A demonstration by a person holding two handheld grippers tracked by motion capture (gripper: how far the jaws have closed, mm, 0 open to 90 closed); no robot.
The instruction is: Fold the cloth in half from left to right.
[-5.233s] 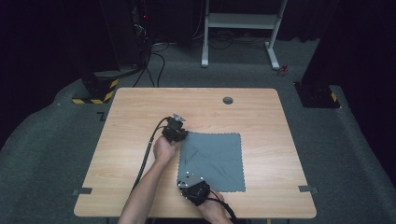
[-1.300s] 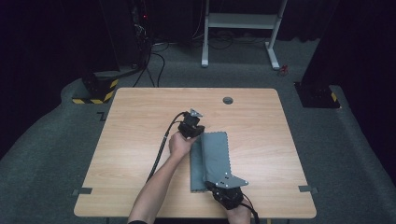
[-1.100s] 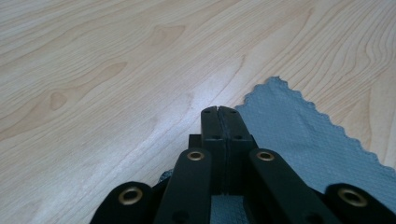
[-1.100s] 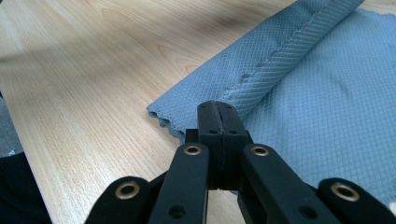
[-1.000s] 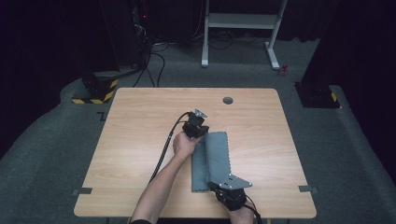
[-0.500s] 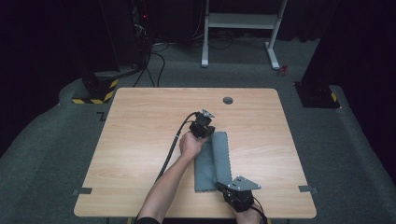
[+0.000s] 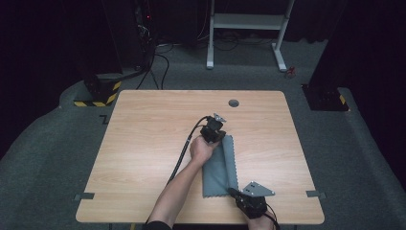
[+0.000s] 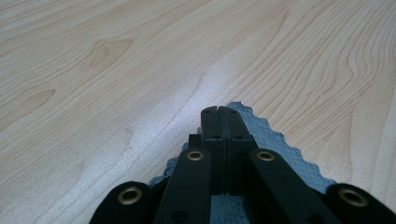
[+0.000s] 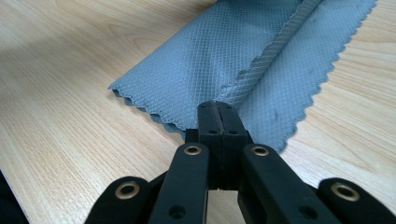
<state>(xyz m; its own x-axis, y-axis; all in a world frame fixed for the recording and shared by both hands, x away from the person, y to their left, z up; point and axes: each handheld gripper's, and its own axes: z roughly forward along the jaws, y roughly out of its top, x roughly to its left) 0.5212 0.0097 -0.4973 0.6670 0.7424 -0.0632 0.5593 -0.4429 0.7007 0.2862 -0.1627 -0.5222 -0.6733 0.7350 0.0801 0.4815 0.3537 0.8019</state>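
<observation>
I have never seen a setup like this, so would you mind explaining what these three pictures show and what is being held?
No robot is here: a person at a wooden table holds a hand-held claw in each hand. The high view looks down from above the person's side. The other two come from cameras riding on each claw, looking along its black jaws. On the table lies a grey cloth with scalloped edges, partly folded over itself. The left claw is shut on the cloth's far end, and the right claw is shut on its near end, where the folded-over edge lies. A small dark round spot sits near the far edge.
</observation>
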